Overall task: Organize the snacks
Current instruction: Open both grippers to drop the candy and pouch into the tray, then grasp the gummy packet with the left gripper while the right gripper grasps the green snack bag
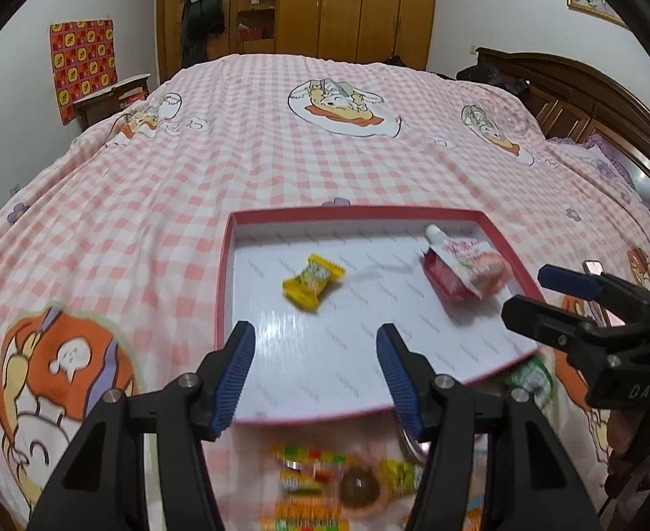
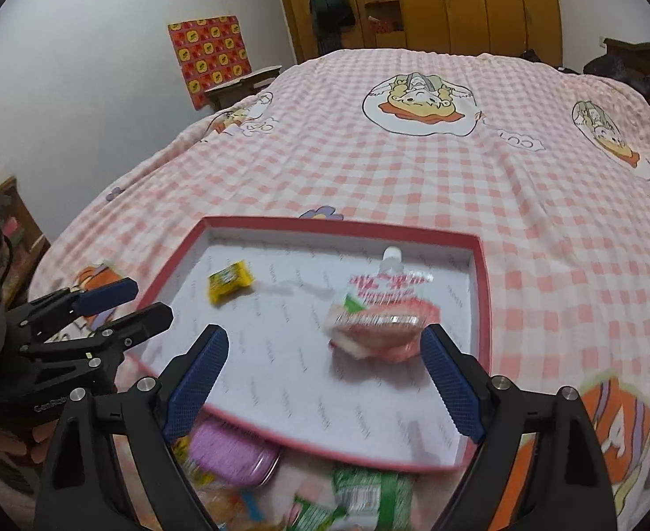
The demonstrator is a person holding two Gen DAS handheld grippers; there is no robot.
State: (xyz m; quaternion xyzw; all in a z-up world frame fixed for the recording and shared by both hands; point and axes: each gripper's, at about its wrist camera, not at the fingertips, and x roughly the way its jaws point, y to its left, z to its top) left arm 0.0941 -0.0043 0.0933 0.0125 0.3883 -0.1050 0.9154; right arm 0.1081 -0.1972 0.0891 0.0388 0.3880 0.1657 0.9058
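A red-rimmed tray (image 1: pixel 230 265) with a white floor lies on the bed; it also shows in the right wrist view (image 2: pixel 479 274). In it lie a yellow candy (image 1: pixel 311 281) (image 2: pixel 230 281) and a red-and-white spouted pouch (image 1: pixel 466 265) (image 2: pixel 378 314). My left gripper (image 1: pixel 316 371) is open and empty over the tray's near edge. My right gripper (image 2: pixel 325 376) is open and empty, just short of the pouch. Loose snacks (image 1: pixel 325 482) lie below the tray's near edge, among them a purple tin (image 2: pixel 232 455) and a green packet (image 2: pixel 365 500).
The pink checked bedspread (image 1: pixel 236 168) covers the bed. The right gripper shows in the left wrist view (image 1: pixel 559 305), the left gripper in the right wrist view (image 2: pixel 117 305). A wooden headboard (image 1: pixel 590 101), a wardrobe (image 1: pixel 351 4) and a small side table (image 1: pixel 112 97) stand around.
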